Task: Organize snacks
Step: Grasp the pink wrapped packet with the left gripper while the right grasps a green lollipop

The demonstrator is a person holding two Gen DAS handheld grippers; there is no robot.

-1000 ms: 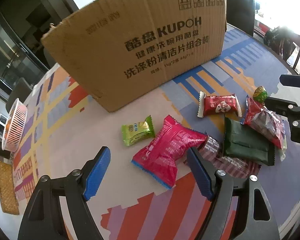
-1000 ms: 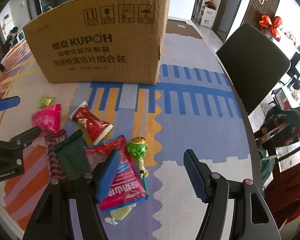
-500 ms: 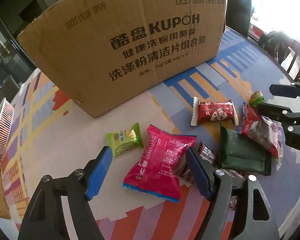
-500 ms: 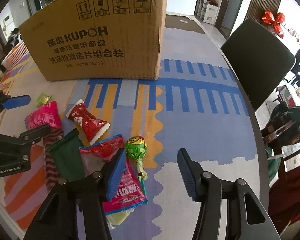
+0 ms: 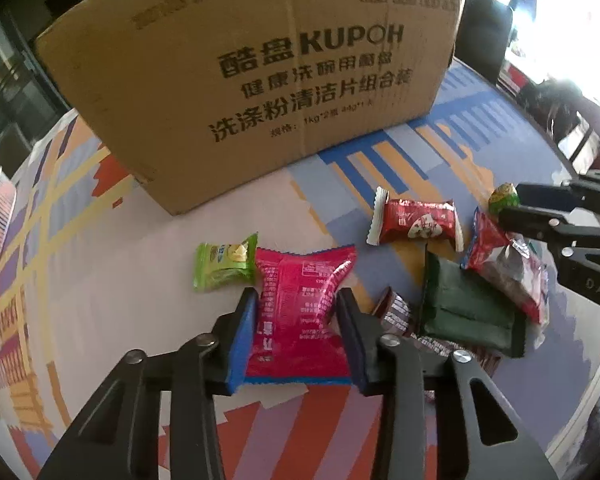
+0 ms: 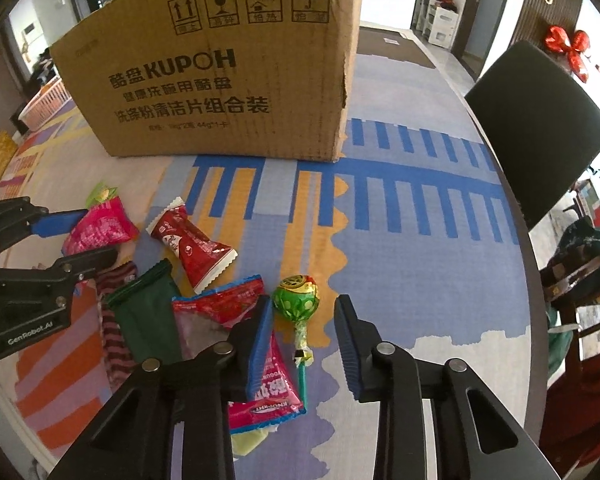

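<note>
Loose snacks lie on the patterned tablecloth before a cardboard box. My left gripper points steeply down, and its closing jaws pinch the waist of a pink snack packet, with both blue pads touching it. A small green packet lies just left of it. My right gripper is closing around a green lollipop. The left pad is almost at the lollipop's head and the right pad stands clear of it. A red-and-clear packet lies under the left finger.
A red candy packet, a dark green packet and a striped brown packet lie between the grippers. The box stands behind the snacks. A black chair stands past the table's right edge, and a pink basket sits far left.
The left jaws have narrowed from wide apart until they pinch the pink packet. The right jaws have narrowed around the lollipop. Both views have edged closer to the snacks.
</note>
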